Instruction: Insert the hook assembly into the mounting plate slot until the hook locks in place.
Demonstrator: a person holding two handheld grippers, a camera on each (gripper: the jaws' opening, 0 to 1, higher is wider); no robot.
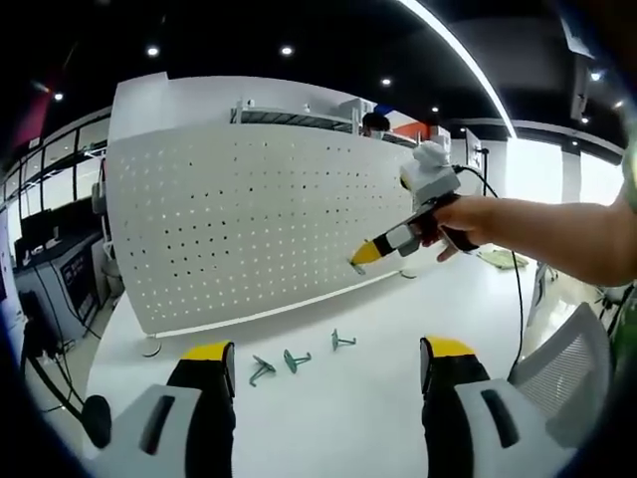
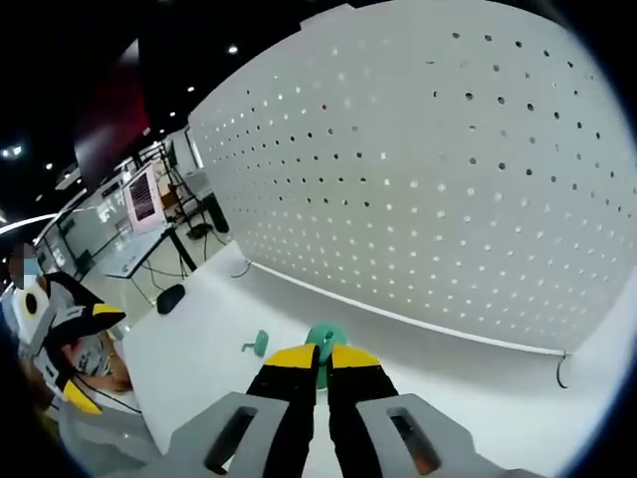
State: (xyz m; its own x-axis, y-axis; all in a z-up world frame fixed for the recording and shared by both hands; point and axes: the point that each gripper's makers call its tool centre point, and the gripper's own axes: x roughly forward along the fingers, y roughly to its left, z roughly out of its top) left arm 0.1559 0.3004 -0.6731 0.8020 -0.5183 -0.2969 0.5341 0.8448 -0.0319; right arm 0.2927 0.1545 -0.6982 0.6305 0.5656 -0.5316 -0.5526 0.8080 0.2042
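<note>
Right gripper (image 2: 320,370), jaws clamping a light, stiff hook (image 2: 324,339) by its base, is nearing the pegboard (image 2: 448,179); left gripper (image 1: 328,363) jaws apart

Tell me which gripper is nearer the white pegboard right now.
Right. The right gripper has its tip at the pegboard face, shut on a green hook. The left gripper hangs back over the table, with three hooks lying between.
</note>
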